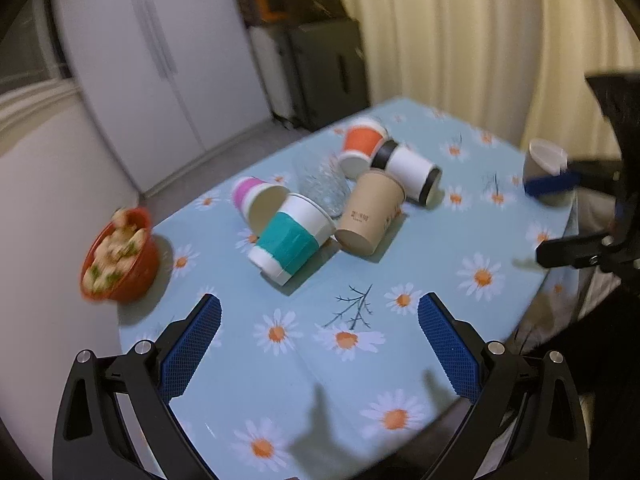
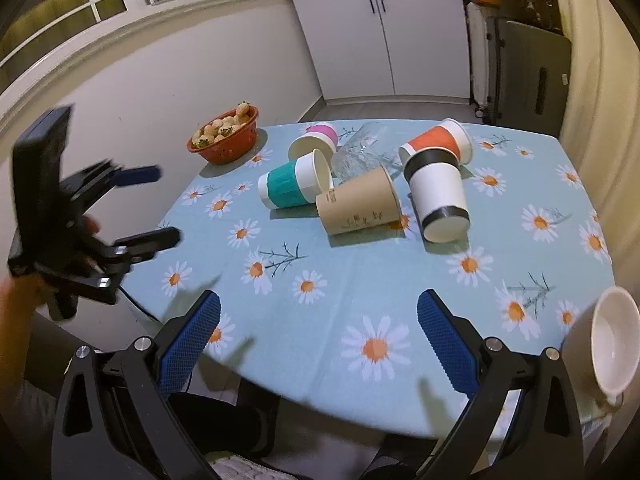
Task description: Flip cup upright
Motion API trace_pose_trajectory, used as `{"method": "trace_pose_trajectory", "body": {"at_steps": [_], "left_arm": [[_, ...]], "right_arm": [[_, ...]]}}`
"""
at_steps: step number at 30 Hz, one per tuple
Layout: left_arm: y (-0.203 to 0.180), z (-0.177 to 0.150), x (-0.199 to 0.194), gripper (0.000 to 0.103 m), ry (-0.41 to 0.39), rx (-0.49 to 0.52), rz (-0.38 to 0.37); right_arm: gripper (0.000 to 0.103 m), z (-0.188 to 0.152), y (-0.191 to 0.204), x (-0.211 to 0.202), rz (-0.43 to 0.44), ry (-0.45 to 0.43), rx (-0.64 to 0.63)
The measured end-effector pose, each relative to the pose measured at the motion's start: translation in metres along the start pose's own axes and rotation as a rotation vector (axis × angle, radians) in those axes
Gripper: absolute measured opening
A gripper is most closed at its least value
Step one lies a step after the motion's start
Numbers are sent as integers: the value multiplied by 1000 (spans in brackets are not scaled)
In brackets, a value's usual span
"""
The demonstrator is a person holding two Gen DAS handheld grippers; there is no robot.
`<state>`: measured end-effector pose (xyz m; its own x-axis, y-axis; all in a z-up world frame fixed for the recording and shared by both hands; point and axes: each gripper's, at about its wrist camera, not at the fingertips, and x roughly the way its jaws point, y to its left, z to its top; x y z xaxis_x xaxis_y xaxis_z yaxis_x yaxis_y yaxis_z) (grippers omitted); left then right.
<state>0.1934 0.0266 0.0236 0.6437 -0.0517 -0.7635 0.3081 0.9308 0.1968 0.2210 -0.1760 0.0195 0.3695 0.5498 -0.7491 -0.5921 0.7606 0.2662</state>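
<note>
Several paper cups lie on their sides in a cluster on the daisy tablecloth: a teal-banded cup (image 1: pixel 290 238) (image 2: pixel 294 185), a plain brown cup (image 1: pixel 368 214) (image 2: pixel 360 202), a white cup with black bands (image 1: pixel 408 171) (image 2: pixel 438 196), an orange cup (image 1: pixel 362 146) (image 2: pixel 438 140) and a pink cup (image 1: pixel 256 204) (image 2: pixel 316 141). A clear glass (image 1: pixel 322 178) (image 2: pixel 360 152) lies among them. My left gripper (image 1: pixel 320 344) is open and empty, short of the cluster. My right gripper (image 2: pixel 318 338) is open and empty near the table's front edge.
A red bowl of strawberries (image 1: pixel 118 256) (image 2: pixel 224 136) sits at the table's left edge. A grey cup (image 1: pixel 546 170) (image 2: pixel 600 344) stands beside the right gripper at the table's right edge. Cabinets and a dark suitcase (image 2: pixel 528 76) stand behind the table (image 2: pixel 360 292).
</note>
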Motion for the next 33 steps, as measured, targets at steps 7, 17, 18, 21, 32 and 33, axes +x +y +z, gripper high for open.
{"method": "trace_pose_trajectory", "body": {"at_steps": [7, 17, 18, 21, 32, 33], "left_arm": [[12, 25, 70, 96, 145, 169, -13], [30, 61, 130, 81, 238, 263, -52], [31, 62, 135, 81, 247, 273, -63], [31, 64, 143, 81, 260, 298, -87], [23, 58, 177, 70, 342, 401, -78], [23, 57, 179, 69, 343, 406, -74]], "right_arm": [[98, 17, -14, 29, 10, 62, 8], [98, 15, -26, 51, 50, 120, 20], [98, 15, -26, 51, 54, 119, 17], [98, 14, -28, 51, 69, 119, 22], [98, 11, -38, 48, 122, 135, 63], [98, 10, -38, 48, 123, 139, 63]]}}
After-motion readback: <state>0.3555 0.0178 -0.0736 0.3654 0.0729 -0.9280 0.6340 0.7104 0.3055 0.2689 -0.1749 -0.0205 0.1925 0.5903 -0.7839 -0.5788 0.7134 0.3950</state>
